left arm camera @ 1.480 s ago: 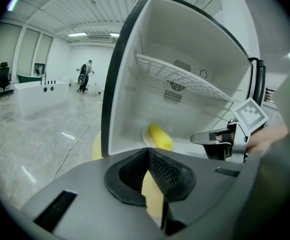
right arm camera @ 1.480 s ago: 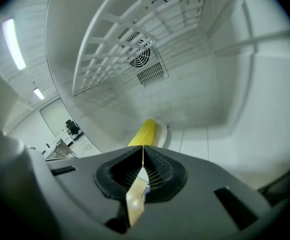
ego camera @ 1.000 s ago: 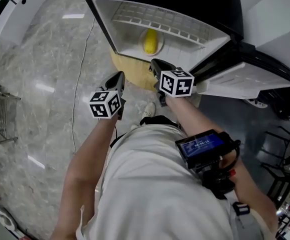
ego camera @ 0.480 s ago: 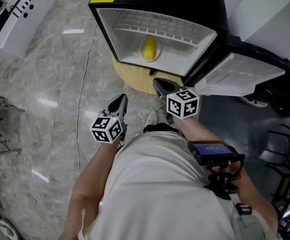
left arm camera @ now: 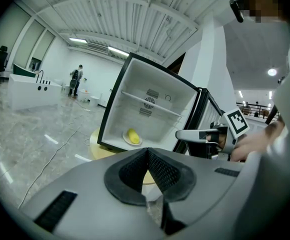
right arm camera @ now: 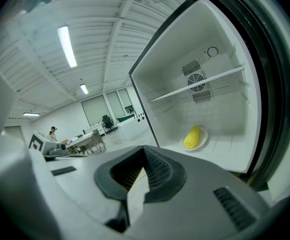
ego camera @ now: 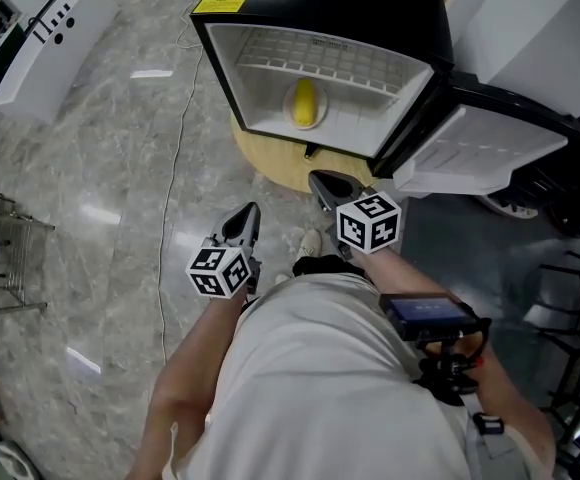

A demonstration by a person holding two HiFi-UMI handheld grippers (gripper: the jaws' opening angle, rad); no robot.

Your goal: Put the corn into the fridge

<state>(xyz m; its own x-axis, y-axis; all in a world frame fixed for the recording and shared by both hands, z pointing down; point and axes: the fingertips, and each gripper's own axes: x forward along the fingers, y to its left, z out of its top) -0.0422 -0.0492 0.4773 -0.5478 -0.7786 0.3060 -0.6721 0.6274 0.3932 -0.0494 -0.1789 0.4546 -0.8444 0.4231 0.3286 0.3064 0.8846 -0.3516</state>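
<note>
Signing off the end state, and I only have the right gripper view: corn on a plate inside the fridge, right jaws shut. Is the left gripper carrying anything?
Observer: No. The left gripper is shut and empty; its jaws are together with nothing between them.
Operator: Door position? Can't see it here.
Observer: The fridge door is swung wide open, to the right in the head view.
Operator: And underneath?
Observer: The fridge stands on a round yellowish platform on the grey floor.
</note>
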